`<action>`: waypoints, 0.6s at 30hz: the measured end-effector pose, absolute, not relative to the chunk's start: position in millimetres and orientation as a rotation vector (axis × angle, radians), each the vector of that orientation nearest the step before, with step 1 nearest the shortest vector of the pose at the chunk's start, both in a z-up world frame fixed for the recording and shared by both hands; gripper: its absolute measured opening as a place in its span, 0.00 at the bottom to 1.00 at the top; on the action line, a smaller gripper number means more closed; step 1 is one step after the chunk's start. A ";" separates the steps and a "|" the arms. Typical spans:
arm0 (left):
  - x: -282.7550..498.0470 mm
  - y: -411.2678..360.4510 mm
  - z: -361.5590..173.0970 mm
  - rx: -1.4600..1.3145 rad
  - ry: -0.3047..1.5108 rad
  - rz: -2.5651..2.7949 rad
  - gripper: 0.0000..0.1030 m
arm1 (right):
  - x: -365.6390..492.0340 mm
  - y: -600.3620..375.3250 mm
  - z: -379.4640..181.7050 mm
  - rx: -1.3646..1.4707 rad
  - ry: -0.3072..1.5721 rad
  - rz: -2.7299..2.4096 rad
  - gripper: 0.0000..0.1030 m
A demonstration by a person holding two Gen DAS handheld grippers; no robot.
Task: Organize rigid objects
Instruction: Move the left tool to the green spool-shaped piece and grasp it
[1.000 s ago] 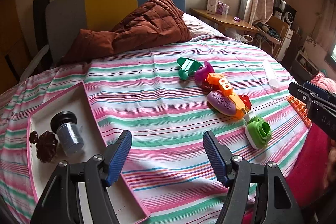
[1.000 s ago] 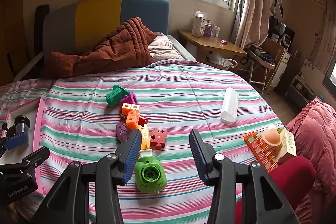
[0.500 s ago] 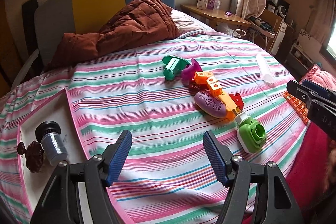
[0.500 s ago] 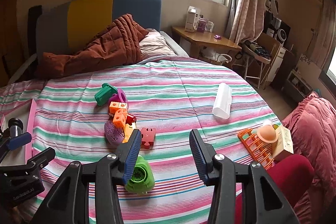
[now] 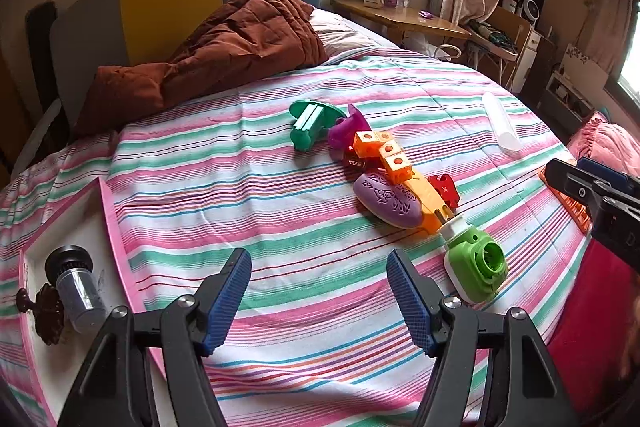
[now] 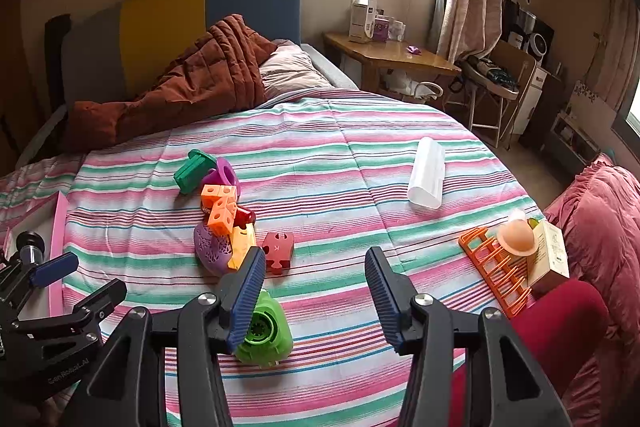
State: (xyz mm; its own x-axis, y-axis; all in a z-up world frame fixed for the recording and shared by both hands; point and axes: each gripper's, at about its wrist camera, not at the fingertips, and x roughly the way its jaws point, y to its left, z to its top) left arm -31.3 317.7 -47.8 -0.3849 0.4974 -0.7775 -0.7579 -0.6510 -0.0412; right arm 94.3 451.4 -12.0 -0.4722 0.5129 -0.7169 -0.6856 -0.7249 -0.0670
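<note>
Toys lie in a row on the striped bed: a teal piece (image 5: 310, 123), orange cubes (image 5: 380, 151), a purple oval (image 5: 386, 199), a red puzzle piece (image 6: 278, 251) and a green camera-shaped toy (image 5: 476, 267). My left gripper (image 5: 318, 267) hovers open over bare bedspread, left of the green toy, holding nothing. My right gripper (image 6: 315, 259) is opening its jaws, with nothing between them. Its left finger overlaps the green toy (image 6: 264, 331) in the right wrist view. A white tube (image 6: 426, 173) lies farther right.
A pink-rimmed white tray (image 5: 110, 219) at the left holds a grey bottle (image 5: 74, 283) and a dark brown ornament (image 5: 46, 311). An orange rack (image 6: 492, 267), a peach lid and a small box sit at the bed's right edge. A brown quilt (image 5: 224, 51) is bunched at the headboard.
My left gripper has drifted right, so the tray has slid toward the left edge of its view. The right gripper's jaws have spread slightly. No toy has moved.
</note>
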 end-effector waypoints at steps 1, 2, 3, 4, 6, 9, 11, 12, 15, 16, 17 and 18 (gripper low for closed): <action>-32.3 320.0 -48.7 -1.021 0.416 2.076 0.69 | 94.4 452.3 -12.5 -0.971 0.305 2.198 0.51; -33.7 322.6 -49.7 -1.025 0.416 2.073 0.69 | 94.4 453.2 -13.1 -0.974 0.312 2.198 0.51; -35.6 325.4 -50.4 -1.027 0.416 2.072 0.69 | 94.6 453.9 -13.4 -0.976 0.318 2.197 0.51; -38.1 327.9 -51.0 -1.029 0.416 2.072 0.69 | 94.7 455.1 -14.1 -0.980 0.327 2.198 0.51; -45.5 332.2 -51.9 -1.038 0.411 2.072 0.69 | 95.4 458.0 -15.6 -0.986 0.356 2.203 0.51; -62.7 340.2 -51.9 -1.040 0.408 2.081 0.69 | 97.5 462.9 -18.2 -0.993 0.406 2.207 0.51; -76.4 345.7 -51.8 -1.045 0.401 2.083 0.70 | 98.5 466.4 -20.5 -1.001 0.441 2.209 0.51; -85.0 349.1 -51.9 -1.049 0.393 2.081 0.71 | 99.1 467.8 -21.6 -1.006 0.454 2.209 0.51; -109.5 361.9 -54.9 -1.068 0.372 2.065 0.75 | 100.1 469.8 -23.9 -1.015 0.487 2.214 0.51; -116.8 367.9 -57.1 -1.075 0.374 2.055 0.75 | 100.5 471.0 -24.7 -1.018 0.500 2.216 0.51; -120.9 373.6 -59.7 -1.081 0.381 2.053 0.75 | 101.1 472.5 -25.6 -1.020 0.514 2.217 0.51; -127.8 381.1 -62.5 -1.082 0.394 2.052 0.75 | 101.5 473.6 -26.4 -1.022 0.527 2.218 0.51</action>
State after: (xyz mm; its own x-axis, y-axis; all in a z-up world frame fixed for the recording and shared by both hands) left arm -127.8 381.1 -62.5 -0.3443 0.4876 -0.8023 -0.7500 -0.6569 -0.0773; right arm 101.5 473.6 -26.4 -0.4988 0.3776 -0.7801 -0.6879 -0.7200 0.0914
